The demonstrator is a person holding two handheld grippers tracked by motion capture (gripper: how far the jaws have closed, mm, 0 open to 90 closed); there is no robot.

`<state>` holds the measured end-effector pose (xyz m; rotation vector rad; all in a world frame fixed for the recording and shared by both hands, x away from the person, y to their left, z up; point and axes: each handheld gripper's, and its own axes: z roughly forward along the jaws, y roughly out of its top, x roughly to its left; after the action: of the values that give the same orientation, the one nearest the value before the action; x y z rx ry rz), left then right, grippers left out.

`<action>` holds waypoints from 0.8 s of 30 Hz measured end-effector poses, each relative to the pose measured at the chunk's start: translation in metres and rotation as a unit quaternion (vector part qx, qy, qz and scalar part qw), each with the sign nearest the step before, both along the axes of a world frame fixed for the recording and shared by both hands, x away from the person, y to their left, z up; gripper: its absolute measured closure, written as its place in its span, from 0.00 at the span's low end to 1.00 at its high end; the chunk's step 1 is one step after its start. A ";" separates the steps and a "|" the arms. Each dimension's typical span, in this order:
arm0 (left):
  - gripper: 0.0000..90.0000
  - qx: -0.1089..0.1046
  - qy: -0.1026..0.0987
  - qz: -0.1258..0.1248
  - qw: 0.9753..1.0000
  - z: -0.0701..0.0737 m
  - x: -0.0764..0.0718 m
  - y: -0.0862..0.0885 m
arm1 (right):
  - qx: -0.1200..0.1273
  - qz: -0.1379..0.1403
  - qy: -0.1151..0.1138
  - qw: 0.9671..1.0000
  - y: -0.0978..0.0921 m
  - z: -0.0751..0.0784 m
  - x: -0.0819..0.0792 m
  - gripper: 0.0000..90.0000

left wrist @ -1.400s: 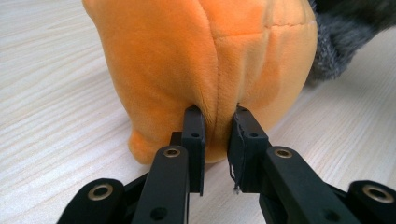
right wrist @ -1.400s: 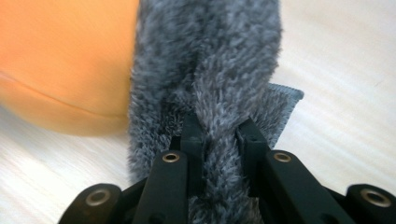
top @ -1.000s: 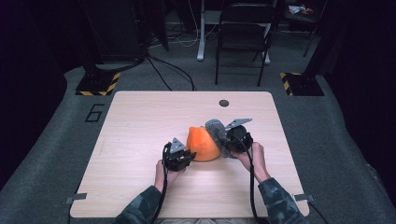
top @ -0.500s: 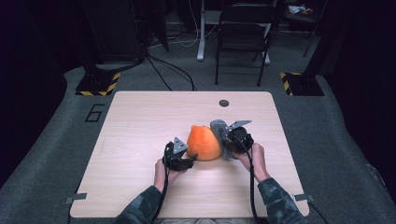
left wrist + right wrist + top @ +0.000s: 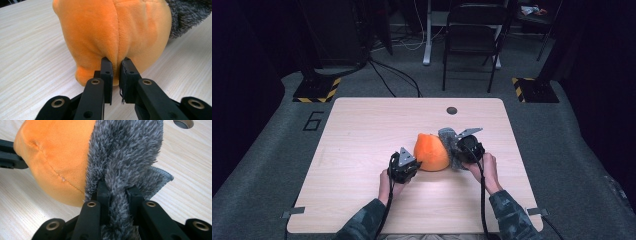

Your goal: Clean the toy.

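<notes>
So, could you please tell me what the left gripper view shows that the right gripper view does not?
The left gripper view has the left gripper head-on, its jaws pinching a fold of the orange plush along a seam low on its side.

The right gripper view has the right gripper with its jaws closed on the grey fur, a flat grey edge poking out beside it, and a dark hole in the table.

Both show the plush, the fur beside it and the wooden table.
</notes>
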<state>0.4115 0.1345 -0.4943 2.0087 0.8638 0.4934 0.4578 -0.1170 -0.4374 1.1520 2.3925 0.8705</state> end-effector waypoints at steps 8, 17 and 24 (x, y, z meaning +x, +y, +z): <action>0.93 0.001 -0.017 -0.014 1.000 0.010 -0.006 -0.001 | 0.008 -0.009 -0.005 1.000 -0.005 0.015 -0.003 0.86; 0.93 -0.002 -0.026 -0.032 0.999 0.016 -0.014 -0.007 | 0.051 0.041 -0.039 0.997 0.013 0.044 -0.023 0.86; 0.93 -0.006 -0.020 -0.036 0.999 0.016 -0.016 -0.007 | 0.040 0.061 -0.043 0.996 0.032 0.038 -0.029 0.86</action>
<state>0.3955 0.1271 -0.4785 2.0040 0.7661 0.4857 0.4292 -0.0847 -0.3996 0.9829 2.3986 1.0415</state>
